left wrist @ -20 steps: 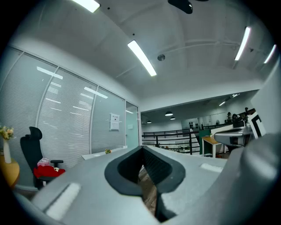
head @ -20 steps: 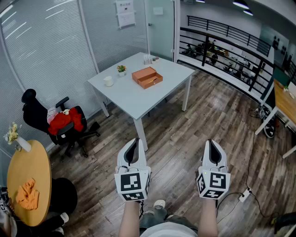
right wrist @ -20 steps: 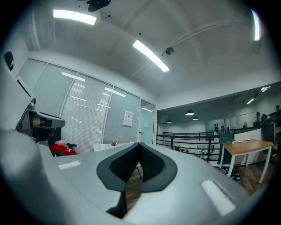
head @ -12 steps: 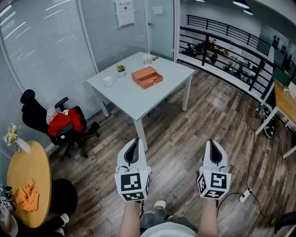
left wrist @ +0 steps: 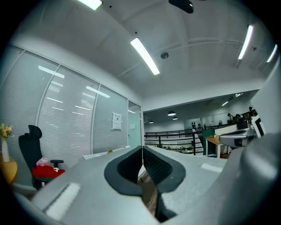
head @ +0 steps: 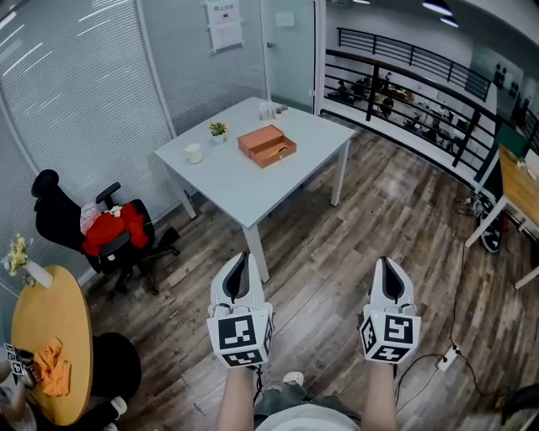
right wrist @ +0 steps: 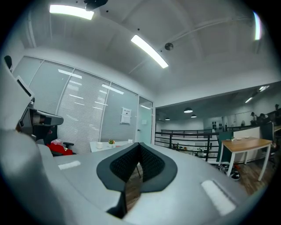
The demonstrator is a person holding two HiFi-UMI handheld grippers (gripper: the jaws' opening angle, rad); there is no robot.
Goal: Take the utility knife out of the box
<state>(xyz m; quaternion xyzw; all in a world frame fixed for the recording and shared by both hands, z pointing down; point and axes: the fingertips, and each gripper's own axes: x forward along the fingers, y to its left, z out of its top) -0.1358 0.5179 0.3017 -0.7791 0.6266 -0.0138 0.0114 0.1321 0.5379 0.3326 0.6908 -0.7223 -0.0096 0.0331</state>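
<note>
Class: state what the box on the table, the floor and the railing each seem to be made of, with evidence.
The box: matte orange-brown, perhaps cardboard or wood; too far to tell. The floor: wood or wood-look laminate, shown by plank seams, grain and a slight sheen. The railing: probably black-painted metal, given its thin straight bars.

Office interior: glass partitions point(head: 76, 93) lined with blinds fill the upper left of the head view, with a paper notice point(head: 224, 23) posted beside a glass door point(head: 288, 46) at top centre. A white table point(head: 244, 181) stands on wood-plank floor point(head: 354, 227) mid-frame, with a black swivel chair point(head: 76, 231) at left and a round wooden table point(head: 42, 337) at lower left. A black railing point(head: 404, 80) lines the upper right. A wooden desk point(head: 518, 181) meets the right edge. Strip lights point(left wrist: 145, 55) cross the ceiling in the left gripper view.
</note>
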